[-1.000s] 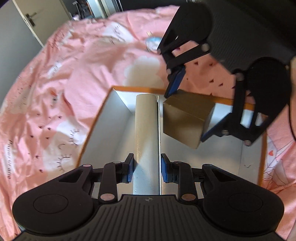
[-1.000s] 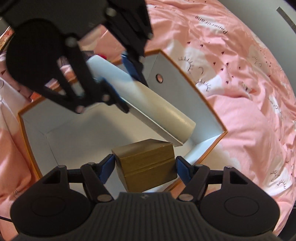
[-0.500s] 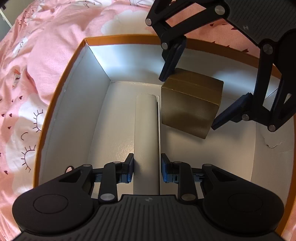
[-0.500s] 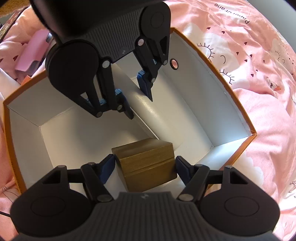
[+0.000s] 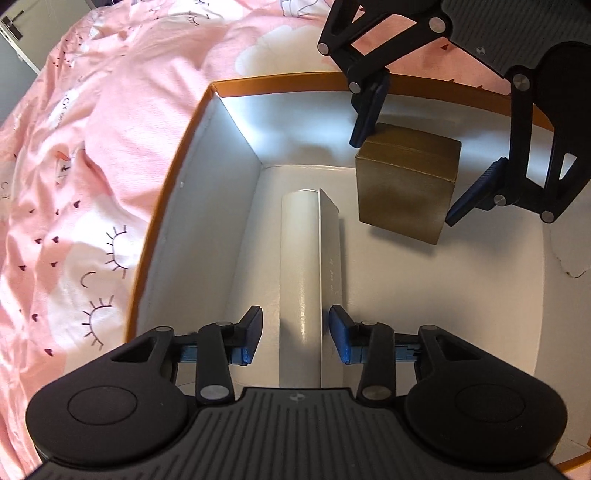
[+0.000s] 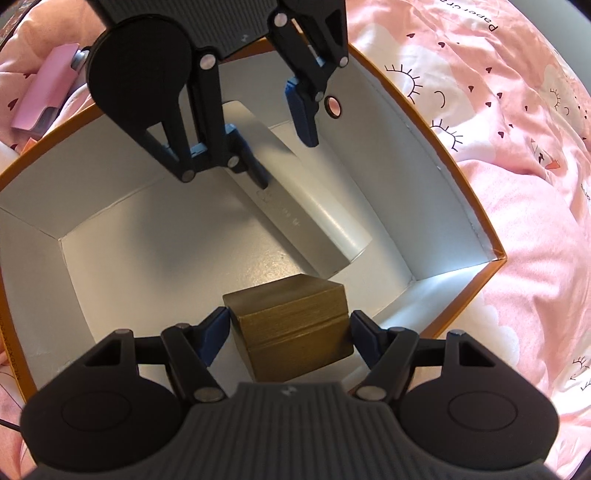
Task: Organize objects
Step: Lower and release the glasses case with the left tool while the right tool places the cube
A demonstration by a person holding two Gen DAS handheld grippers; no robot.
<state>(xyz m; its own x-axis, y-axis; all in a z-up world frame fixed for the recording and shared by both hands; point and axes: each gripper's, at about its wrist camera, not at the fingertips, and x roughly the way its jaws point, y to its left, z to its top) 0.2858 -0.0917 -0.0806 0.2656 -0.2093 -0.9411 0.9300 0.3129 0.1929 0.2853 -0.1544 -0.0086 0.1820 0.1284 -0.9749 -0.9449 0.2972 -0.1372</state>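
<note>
A long white box (image 5: 310, 258) lies on the floor of an open orange-rimmed carton (image 5: 166, 203). My left gripper (image 5: 295, 332) straddles its near end, pointing steeply down. Its jaws are opening, and a gap shows between the left pad and the white box. In the right wrist view the white box (image 6: 306, 206) lies slantwise under the left gripper (image 6: 286, 158). My right gripper (image 6: 290, 328) is shut on a gold box (image 6: 291, 325), held low inside the carton (image 6: 443, 184). From the left wrist view the gold box (image 5: 406, 184) hangs to the right of the white one.
The carton sits on a pink bedspread (image 5: 92, 147) with sun and heart prints. One carton wall has a round hole (image 6: 332, 105). A pink flat item (image 6: 44, 96) lies beyond the carton's far side. A door (image 5: 14, 26) shows at the top left.
Both grippers have sunk down into the carton. The left jaws have spread off the white box, which now rests on the carton floor. The gold box stays gripped.
</note>
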